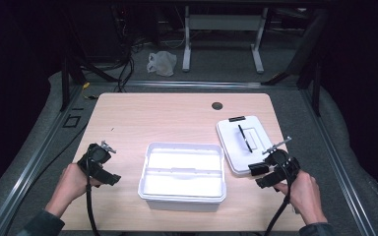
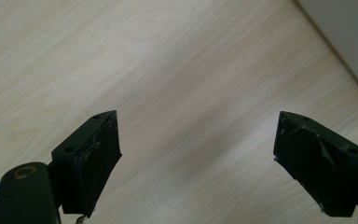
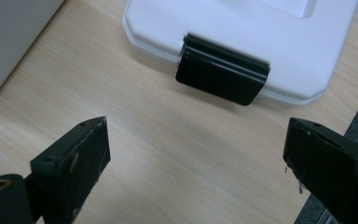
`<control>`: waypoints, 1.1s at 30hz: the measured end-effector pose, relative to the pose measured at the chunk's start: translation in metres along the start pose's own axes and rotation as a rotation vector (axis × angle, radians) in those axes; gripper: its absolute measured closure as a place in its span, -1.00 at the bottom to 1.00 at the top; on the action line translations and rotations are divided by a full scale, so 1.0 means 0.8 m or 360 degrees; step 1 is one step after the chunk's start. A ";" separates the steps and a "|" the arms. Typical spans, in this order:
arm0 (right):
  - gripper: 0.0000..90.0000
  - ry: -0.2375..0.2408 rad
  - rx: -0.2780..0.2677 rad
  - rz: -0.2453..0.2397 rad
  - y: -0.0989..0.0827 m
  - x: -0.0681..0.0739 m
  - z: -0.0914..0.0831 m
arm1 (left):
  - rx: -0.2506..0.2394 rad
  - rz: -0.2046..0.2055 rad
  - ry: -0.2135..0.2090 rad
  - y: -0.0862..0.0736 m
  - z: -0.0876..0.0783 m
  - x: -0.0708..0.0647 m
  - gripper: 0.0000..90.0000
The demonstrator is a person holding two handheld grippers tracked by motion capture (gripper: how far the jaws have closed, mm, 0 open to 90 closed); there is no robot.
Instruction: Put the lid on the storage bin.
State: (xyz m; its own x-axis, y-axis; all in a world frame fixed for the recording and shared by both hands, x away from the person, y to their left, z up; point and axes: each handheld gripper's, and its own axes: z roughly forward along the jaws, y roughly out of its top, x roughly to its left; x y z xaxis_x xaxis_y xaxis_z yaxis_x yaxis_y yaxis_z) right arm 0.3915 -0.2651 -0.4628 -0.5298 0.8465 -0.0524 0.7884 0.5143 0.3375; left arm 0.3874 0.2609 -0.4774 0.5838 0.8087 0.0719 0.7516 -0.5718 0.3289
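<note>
High view, table (image 1: 152,118): a light wooden tabletop seen from above, with a person's forearms coming in from the near edge.
High view, box (image 1: 182,176): an open white plastic box sits near the middle of the near half, with a shallow divided tray showing inside. It is the landmark for the rest.
High view, lid (image 1: 243,142): a white lid with a black handle lies flat to the right of the box and a little farther back, just beside the box's far right corner.
High view, left gripper (image 1: 109,178): held in the left hand, well to the left of the box, low over bare wood.
High view, right gripper (image 1: 262,176): held in the right hand, just right of the box, at the lid's near edge.
Left gripper view: the two black jaws stand wide apart with nothing between them, only bare wood below; a pale wall, perhaps the box's, crosses the top right corner.
Right gripper view: the jaws stand wide apart and empty over wood; ahead lies the lid with its black latch (image 3: 221,70) facing them, and the box's grey-white wall fills the top left corner.
</note>
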 end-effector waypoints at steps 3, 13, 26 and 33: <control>-0.85 -0.0009 0.0019 0.0021 0.017 -0.001 0.001 | 0.0035 -0.0017 -0.0007 -0.003 0.011 0.002 -0.68; -0.69 -0.0005 0.0076 0.0086 0.099 -0.009 0.035 | 0.0013 -0.0032 -0.0040 -0.008 0.017 0.004 -0.71; 0.29 -0.0188 0.0155 0.0203 0.181 -0.032 0.091 | 0.0020 -0.0032 -0.0060 -0.014 0.020 0.007 -0.75; 0.75 -0.0184 0.0186 0.0249 0.181 -0.039 0.102 | 0.0023 -0.0027 -0.0073 -0.015 0.022 0.009 -0.77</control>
State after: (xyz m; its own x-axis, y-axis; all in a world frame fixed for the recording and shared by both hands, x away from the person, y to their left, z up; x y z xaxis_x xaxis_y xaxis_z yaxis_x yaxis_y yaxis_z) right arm 0.5474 -0.2057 -0.4893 -0.3640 0.9240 -0.1174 0.8926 0.3820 0.2393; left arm 0.3881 0.2707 -0.4977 0.5841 0.8113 0.0228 0.7657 -0.5602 0.3159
